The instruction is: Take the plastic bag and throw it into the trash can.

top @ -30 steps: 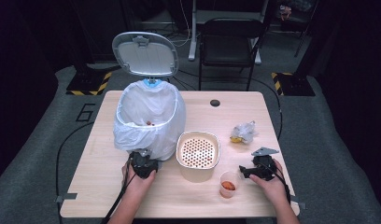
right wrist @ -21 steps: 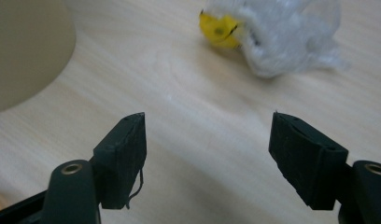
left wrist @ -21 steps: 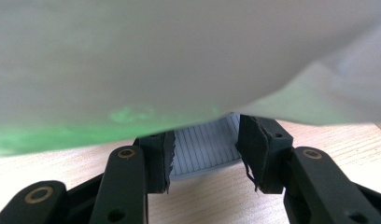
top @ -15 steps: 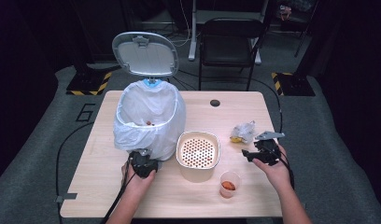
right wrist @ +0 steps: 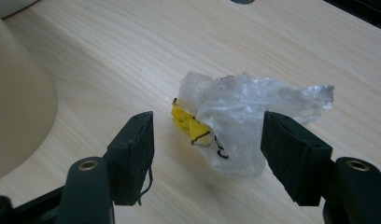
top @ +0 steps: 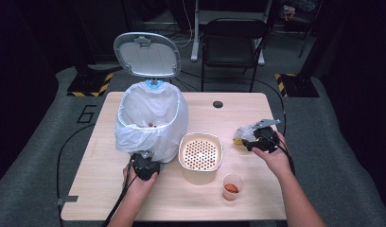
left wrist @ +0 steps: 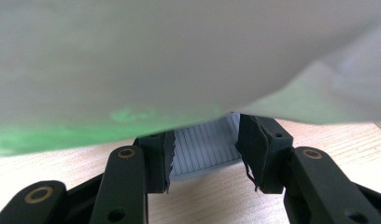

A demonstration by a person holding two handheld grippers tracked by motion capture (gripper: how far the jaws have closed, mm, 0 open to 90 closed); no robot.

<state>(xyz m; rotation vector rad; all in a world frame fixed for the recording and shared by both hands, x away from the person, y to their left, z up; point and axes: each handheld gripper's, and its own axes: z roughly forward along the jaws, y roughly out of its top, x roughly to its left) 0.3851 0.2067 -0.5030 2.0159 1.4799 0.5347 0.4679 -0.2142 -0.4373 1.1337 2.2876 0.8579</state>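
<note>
A bin lined with a white bag (top: 148, 118) stands at the table's left with its lid (top: 146, 54) up. At its foot, my left gripper (top: 144, 165) is shut on a grey ribbed pedal (left wrist: 205, 147), one jaw on each side, under the bag (left wrist: 179, 56). A crumpled clear wrapper (right wrist: 244, 116) with a yellow scrap inside lies at the right (top: 241, 134). My right gripper (right wrist: 207, 122) hovers over it (top: 257, 139). Its jaws have just been closing. They stand open, and the wrapper lies between them untouched.
A beige perforated bowl (top: 200, 151) sits at the table's middle, its side at the left of the right gripper view (right wrist: 16, 107). A small clear cup (top: 232, 186) with orange bits stands near the front edge. A black grommet (top: 217, 104) and a chair (top: 233, 42) lie beyond.
My right hand rose and moved from beside the cup to the wrapper farther back, and its jaws narrowed. The left hand stayed at the bin's foot.
</note>
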